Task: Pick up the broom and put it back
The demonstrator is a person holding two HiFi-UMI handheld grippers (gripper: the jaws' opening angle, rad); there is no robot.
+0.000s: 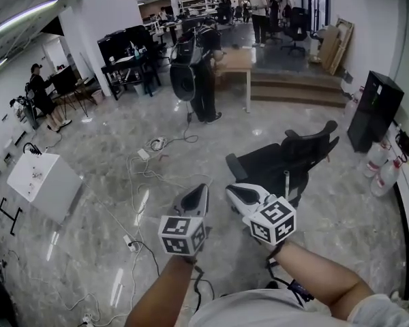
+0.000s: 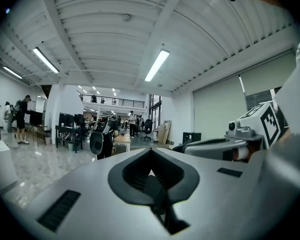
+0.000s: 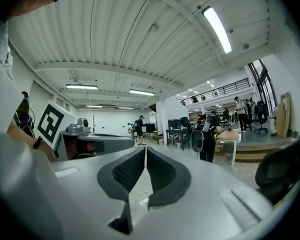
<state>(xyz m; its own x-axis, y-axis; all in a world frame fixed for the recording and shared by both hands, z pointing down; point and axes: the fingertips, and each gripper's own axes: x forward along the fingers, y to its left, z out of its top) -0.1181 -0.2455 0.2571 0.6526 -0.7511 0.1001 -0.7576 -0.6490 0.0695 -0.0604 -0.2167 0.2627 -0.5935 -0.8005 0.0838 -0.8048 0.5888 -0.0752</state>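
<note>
So the broom wasn't in any of the three views, which was the first worry. With nothing to aim at, the person would've had to turn and hunt for it, and that's when things tend to get bumped.

Well off to the left of the left gripper sat a white box. The loose cables trailed across the floor from there to right under that gripper. My guess is that was the biggest hazard, since stepping forward while looking around could snag a foot or drag a plug out.

The left gripper was closed with its tips meeting and nothing between them. The right gripper, just beside it, was also closed at the tips, with only a thin slit lower down and nothing in it. Both would need opening before any grab, or they'd just shove the handle away.

Farther ahead of both grippers a person with a backpack stood by a table, so a long handle swung that way could clip them. Just ahead and right of the right gripper was a black office chair, easy to knock on a turn. Beyond that were a black cabinet and some bottles.

I couldn't read any writing, brand or label anywhere. There were only the black-and-white square patterns on the marker cubes.
</note>
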